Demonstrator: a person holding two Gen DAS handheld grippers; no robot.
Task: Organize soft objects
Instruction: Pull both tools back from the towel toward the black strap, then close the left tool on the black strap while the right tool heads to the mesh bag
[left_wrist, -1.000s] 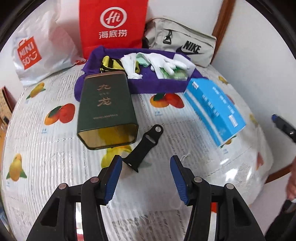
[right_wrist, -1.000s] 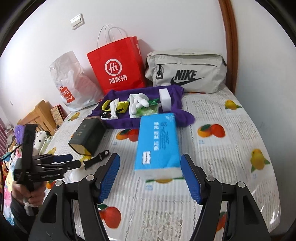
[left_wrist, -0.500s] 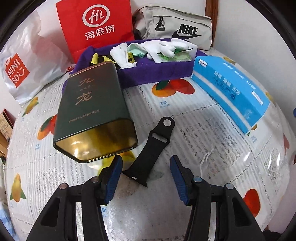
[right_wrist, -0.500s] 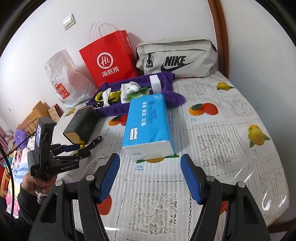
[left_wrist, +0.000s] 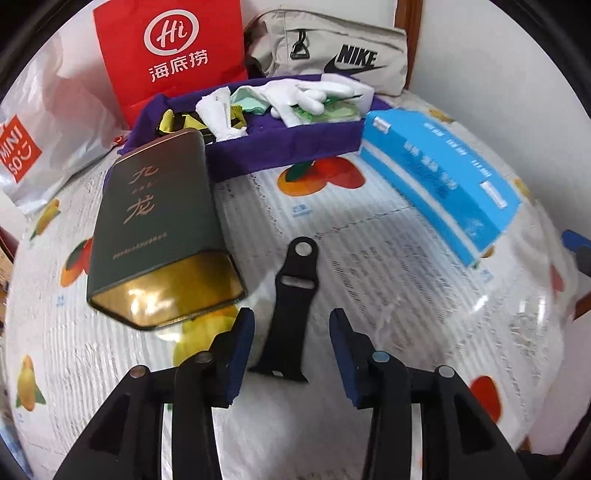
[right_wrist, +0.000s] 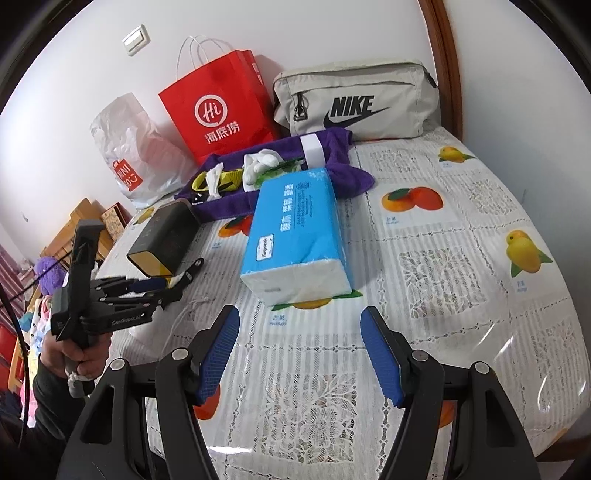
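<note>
Over the black strap (left_wrist: 288, 314), left gripper (left_wrist: 291, 347) pitched steeply down, fingers apart

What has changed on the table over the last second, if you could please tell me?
The left gripper has come down over the black strap, its jaws just closing partway; the strap lies between the pads, not yet pinched. The right gripper has moved nearer the blue tissue pack, open and empty. The strap, the tissue pack, the green tin and the purple cloth have not moved.
</note>
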